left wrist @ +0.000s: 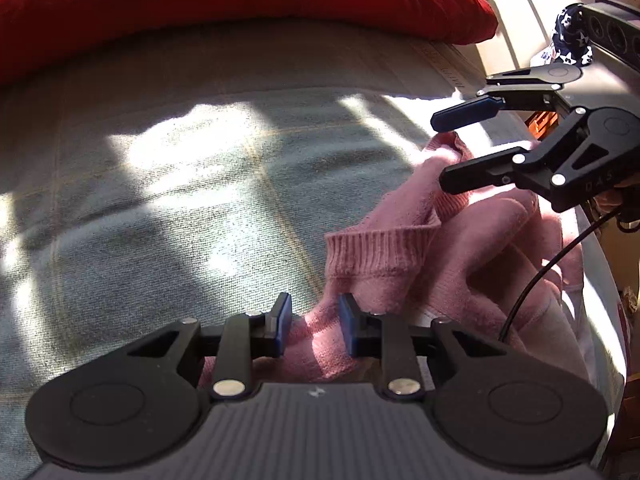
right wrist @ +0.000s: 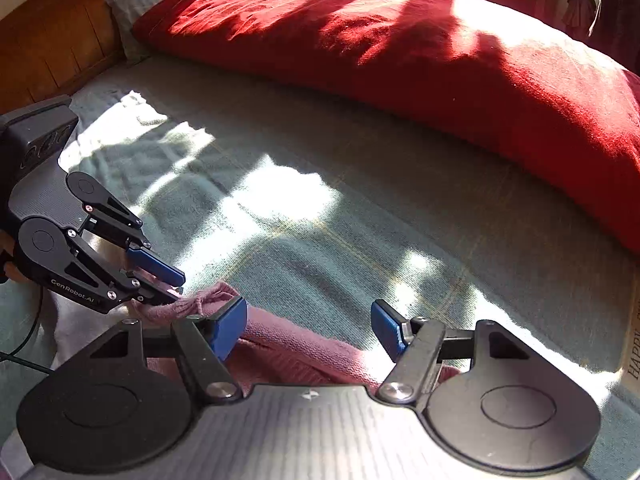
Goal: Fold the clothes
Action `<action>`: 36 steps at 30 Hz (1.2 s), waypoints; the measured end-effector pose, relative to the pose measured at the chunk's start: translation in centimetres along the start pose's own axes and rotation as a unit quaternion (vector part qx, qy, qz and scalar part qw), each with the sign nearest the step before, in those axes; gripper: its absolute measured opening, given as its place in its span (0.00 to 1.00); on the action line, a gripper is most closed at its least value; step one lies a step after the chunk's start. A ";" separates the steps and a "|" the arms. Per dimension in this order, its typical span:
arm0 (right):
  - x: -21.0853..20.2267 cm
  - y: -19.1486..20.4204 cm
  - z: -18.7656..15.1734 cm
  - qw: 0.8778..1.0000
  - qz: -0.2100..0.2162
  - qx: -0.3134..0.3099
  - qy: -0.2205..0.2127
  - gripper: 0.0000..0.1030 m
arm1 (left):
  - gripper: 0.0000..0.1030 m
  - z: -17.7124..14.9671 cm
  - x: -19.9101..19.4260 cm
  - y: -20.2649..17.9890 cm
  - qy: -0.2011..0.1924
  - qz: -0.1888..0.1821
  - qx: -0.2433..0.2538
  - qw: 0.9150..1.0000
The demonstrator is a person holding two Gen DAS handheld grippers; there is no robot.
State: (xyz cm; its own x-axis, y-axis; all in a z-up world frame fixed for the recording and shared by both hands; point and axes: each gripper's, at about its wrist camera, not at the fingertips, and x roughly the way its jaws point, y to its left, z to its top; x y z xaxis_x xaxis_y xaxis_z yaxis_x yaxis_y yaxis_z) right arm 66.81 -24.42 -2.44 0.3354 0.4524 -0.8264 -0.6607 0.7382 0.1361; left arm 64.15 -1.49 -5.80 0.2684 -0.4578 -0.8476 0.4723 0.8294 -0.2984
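A crumpled pink knit sweater [left wrist: 460, 248] lies on the bed's grey-green blanket [left wrist: 180, 200], its ribbed cuff facing left. In the left wrist view my left gripper [left wrist: 315, 322] has its blue pads [left wrist: 282, 320] closed narrowly on a fold of the sweater. The right wrist view shows that gripper [right wrist: 180, 286] at the left with a bunch of pink fabric [right wrist: 200, 300] pinched at its tips. My right gripper [right wrist: 308, 328] stands open and wide just above the sweater [right wrist: 300, 352], with fabric under its gap and its pads not pressing. It appears at the upper right [left wrist: 438, 151], over the sweater's far edge.
A big red duvet [right wrist: 400, 52] runs along the far side of the bed. A grey pillow [right wrist: 128, 12] leans on the wooden headboard [right wrist: 48, 40]. White cloth [right wrist: 80, 320] lies under the sweater. A black cable [left wrist: 536, 284] hangs from the right gripper. Navy star-patterned fabric [left wrist: 570, 36] sits beyond.
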 end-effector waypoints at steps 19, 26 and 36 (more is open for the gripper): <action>2.5 2.5 -4.9 0.999 -0.027 0.020 0.036 0.70 | 0.24 2.3 3.7 1.7 0.035 -0.100 -0.030 0.994; 1.6 3.3 -4.7 0.998 -0.050 0.023 0.035 0.70 | 0.24 1.6 3.7 -0.9 0.034 -0.071 0.060 0.995; -0.7 4.1 -5.1 0.997 -0.073 0.030 0.026 0.70 | 0.08 1.9 3.3 -2.2 0.050 -0.072 0.109 0.990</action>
State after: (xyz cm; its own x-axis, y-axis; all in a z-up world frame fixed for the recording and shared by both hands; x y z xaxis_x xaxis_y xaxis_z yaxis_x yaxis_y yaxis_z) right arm 60.47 -24.31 -4.08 0.3885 0.3119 -0.8671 -0.5650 0.8240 0.0432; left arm 65.55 -5.44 -7.09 0.1063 -0.5231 -0.8456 0.6722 0.6645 -0.3265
